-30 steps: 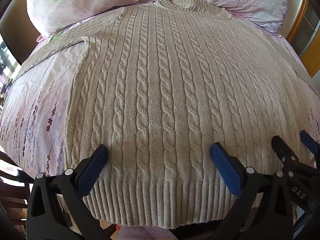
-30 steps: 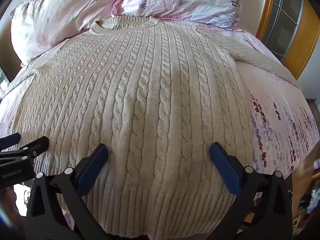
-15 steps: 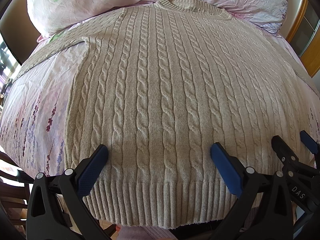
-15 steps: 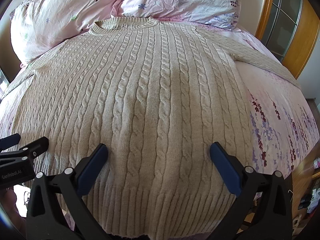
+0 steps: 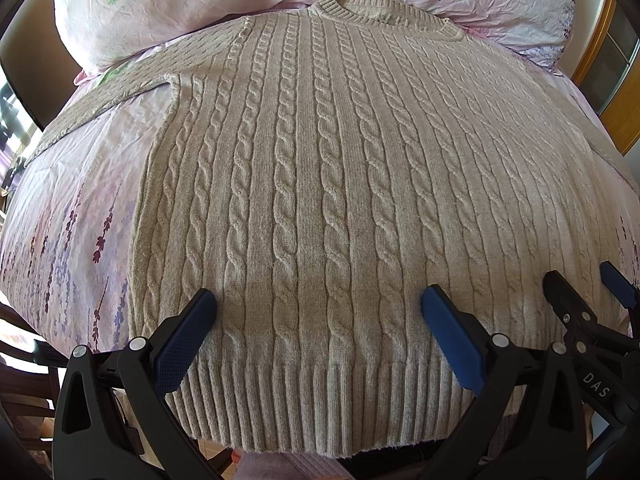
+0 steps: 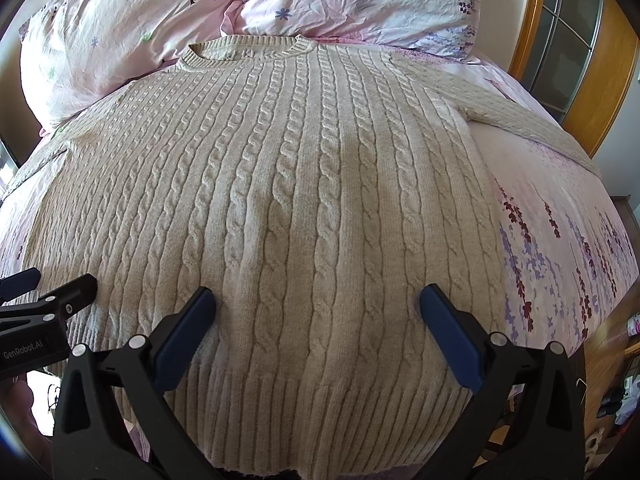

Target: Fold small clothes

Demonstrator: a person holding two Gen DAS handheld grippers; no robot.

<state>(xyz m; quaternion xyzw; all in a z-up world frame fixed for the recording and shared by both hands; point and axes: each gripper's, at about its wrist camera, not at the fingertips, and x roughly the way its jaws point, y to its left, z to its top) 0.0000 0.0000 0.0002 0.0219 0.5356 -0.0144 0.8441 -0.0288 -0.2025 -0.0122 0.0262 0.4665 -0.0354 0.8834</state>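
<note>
The left hand-held gripper point(image 5: 316, 322) is hovering low over the ribbed hem of a beige cable-knit sweater point(image 5: 332, 184), its blue-padded fingers point(image 5: 450, 336) spread wide and holding nothing. The right hand-held gripper point(image 6: 316, 320) is sitting in the same pose just beside it, jaws equally wide apart over the hem (nothing is pinched between them either). The sweater is lying flat, front up, on a bed point(image 5: 64, 216) covered in a pink floral sheet, with its collar reaching toward two pillows point(image 6: 352, 0) at the head.

The left wrist view is showing the sweater's left sleeve point(image 5: 100, 104) stretching out toward the bed's edge, plus the right hand-held gripper's tips point(image 5: 588, 296) entering at the right border. The right wrist view is showing the other sleeve point(image 6: 528, 120), a wooden-framed door point(image 6: 580, 40) and the left hand-held gripper's body point(image 6: 44, 320) at the left margin.

The cuffs of both sleeves are running out of frame, and the hem's lowest edge is partly hidden behind the black gripper frames.
</note>
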